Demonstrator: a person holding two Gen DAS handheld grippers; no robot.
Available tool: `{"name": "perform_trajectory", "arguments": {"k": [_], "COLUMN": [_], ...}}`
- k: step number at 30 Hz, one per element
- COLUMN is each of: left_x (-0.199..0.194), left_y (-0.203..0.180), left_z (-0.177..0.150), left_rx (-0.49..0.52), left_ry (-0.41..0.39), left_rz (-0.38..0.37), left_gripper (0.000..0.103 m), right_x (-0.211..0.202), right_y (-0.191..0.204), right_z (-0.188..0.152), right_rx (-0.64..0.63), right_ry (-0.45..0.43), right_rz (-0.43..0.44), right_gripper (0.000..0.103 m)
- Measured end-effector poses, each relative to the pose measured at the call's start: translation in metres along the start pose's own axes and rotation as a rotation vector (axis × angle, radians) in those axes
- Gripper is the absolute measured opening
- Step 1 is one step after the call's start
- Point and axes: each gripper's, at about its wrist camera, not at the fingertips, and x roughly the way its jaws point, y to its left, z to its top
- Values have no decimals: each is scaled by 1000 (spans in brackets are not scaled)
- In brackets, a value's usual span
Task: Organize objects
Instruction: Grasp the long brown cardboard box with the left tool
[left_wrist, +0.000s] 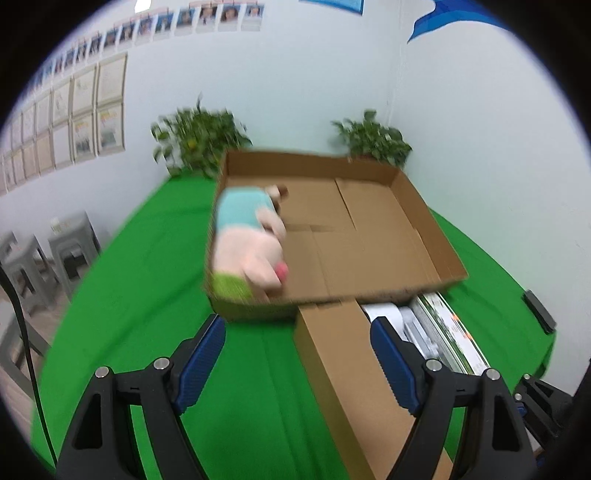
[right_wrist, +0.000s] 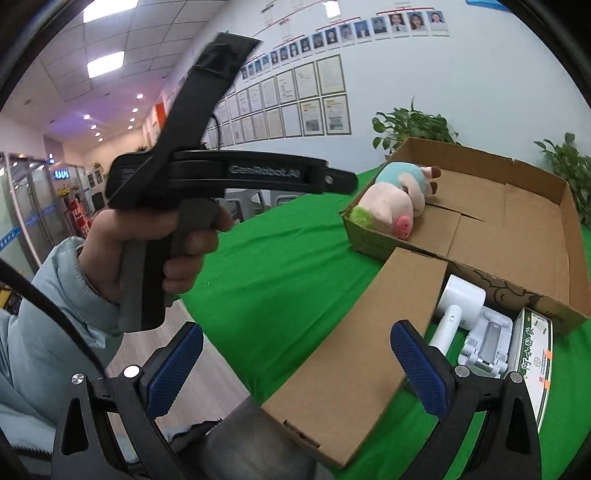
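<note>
An open, shallow cardboard box (left_wrist: 369, 236) lies on the green table. A plush pig (left_wrist: 251, 243) in a turquoise top lies in its left end, blurred here and sharp in the right wrist view as the plush pig (right_wrist: 391, 206). My left gripper (left_wrist: 297, 332) is open and empty, short of the box's near wall. My right gripper (right_wrist: 295, 332) is open too, empty, above the box's flap (right_wrist: 354, 343). Right of the flap lie a white hair-dryer-like device (right_wrist: 458, 302), a white stand (right_wrist: 487, 343) and a green-and-white carton (right_wrist: 532, 362).
A hand (right_wrist: 155, 251) in a pale blue sleeve holds the left gripper's handle (right_wrist: 236, 173) at the left. Two potted plants (left_wrist: 199, 140) stand behind the box. Grey stools (left_wrist: 70, 243) stand off the table's left edge. A small black device (left_wrist: 539, 310) lies at the right.
</note>
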Motion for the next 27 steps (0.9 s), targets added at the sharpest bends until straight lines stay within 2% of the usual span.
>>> {"name": "perform_trajectory", "arguments": {"k": [4, 7, 10, 19, 21, 27], "left_x": [36, 59, 76, 82, 79, 50], "left_y": [-2, -3, -4, -15, -16, -22], "left_z": [-29, -48, -65, -81, -83, -98], "left_rx": [-57, -110, -149, -188, -182, -180], "left_ry": [109, 182, 241, 282, 267, 288], "left_rz": [-104, -173, -222, -348, -343, -321], "left_gripper": [81, 81, 81, 80, 79, 78], "right_x": [7, 7, 9, 41, 43, 34], "right_y": [-22, -35, -47, -45, -41, -26], "right_z": [-26, -36, -40, -40, -39, -46], "right_rx": [78, 129, 187, 217, 202, 200], "right_ry": [85, 98, 105, 161, 154, 160], "right_rz": [-20, -42, -27, 19, -9, 5], "right_gripper": [102, 102, 102, 103, 103, 103]}}
